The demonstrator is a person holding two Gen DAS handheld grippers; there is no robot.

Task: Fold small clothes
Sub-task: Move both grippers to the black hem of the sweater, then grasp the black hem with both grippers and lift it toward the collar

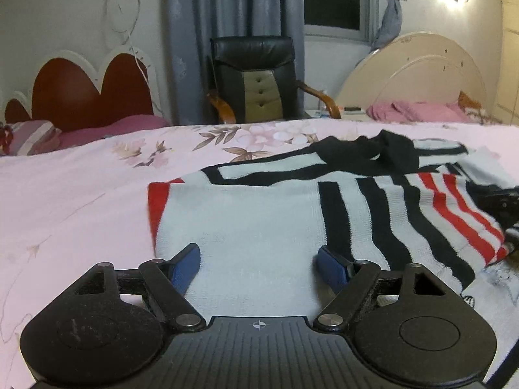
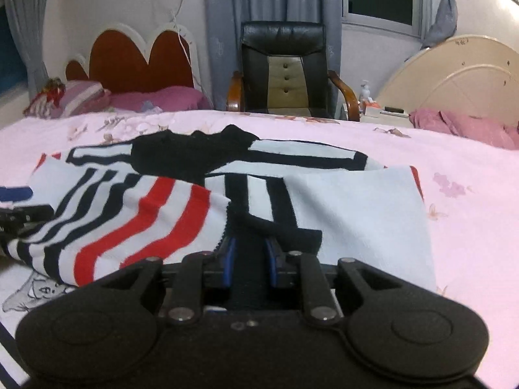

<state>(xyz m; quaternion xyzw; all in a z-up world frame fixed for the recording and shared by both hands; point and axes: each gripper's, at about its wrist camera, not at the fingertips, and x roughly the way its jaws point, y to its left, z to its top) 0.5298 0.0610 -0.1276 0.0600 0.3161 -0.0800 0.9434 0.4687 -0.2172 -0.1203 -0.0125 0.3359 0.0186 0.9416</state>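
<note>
A bedroom, with a pink floral sheet (image 1: 81, 194) as the work surface. Nearest, the left gripper (image 1: 258, 261) sits low and level with its blue pads wide apart, holding nothing, over the white part of the sweater (image 1: 259, 220). The right gripper (image 2: 249, 253) is nearly closed, pinching the dark hem. The knit looks soft, light and floppy, so edges and corners are best to grab. Beyond stands a chair (image 2: 283, 68)
</note>
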